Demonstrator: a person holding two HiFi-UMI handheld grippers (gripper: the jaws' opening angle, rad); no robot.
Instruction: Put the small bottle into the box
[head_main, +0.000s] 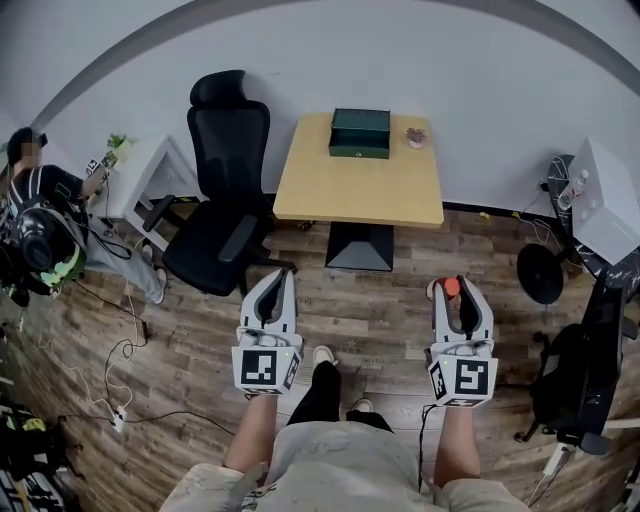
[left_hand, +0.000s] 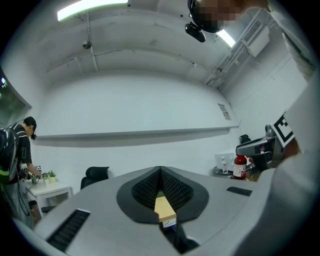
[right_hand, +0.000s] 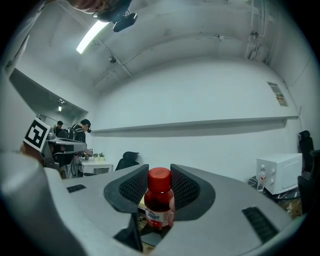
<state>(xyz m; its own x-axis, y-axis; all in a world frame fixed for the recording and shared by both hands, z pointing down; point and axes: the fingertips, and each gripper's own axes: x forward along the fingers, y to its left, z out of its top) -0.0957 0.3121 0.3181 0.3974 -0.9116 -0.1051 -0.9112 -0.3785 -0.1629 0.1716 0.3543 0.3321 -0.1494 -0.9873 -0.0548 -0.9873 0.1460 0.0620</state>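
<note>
the right gripper (right_hand: 159, 172) grasps the small bottle (right_hand: 159, 200); the box (head_main: 360, 133) waits on the desk (head_main: 360, 190) well ahead, so placing remains. the left gripper (left_hand: 160, 170) is clenched, empty.

Table (head_main: 360, 190): ahead of the person, at the far wall.
Box (head_main: 360, 133): on the table's far edge, near the middle.
Small object (head_main: 416, 137): on the table, just right of the box.
Office chair (head_main: 225, 190): just left of the table.
Side desk (head_main: 140, 175): left of the chair.
Left gripper (head_main: 280, 278): before the table, over the floor.
Right gripper (head_main: 461, 298): to its right, well apart.
Small bottle (right_hand: 159, 197): upright between the right gripper's jaws.
</note>
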